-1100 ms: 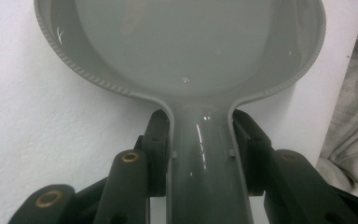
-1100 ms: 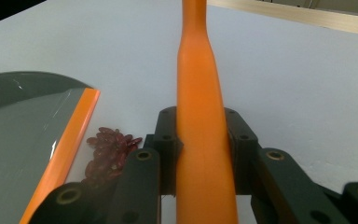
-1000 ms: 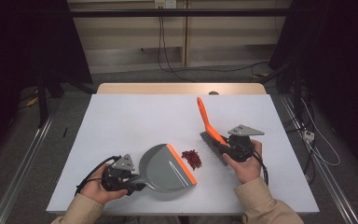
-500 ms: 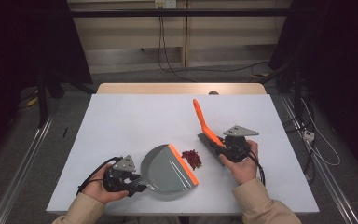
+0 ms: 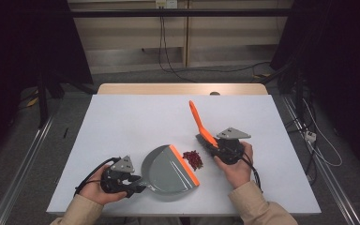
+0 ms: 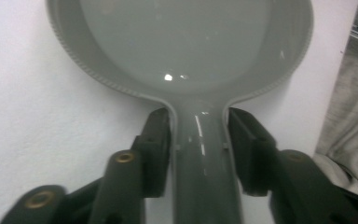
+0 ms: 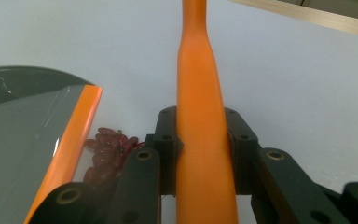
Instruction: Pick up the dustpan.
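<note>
Left gripper (image 5: 138, 186) clamped on grey dustpan (image 5: 166, 171) handle, jaws just nudged tighter – pan flat on white table (image 5: 136, 117), orange lip toward red pile (image 5: 193, 158). Right gripper (image 5: 215, 149) clamped on orange brush (image 5: 199, 121) handle – bristles down just beside pile, handle tilted away.

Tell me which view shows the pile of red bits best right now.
The high view: the whole red pile lies in the open between the dustpan's orange lip and the brush. The right gripper view catches part of it, cut off by that gripper's jaw.
</note>
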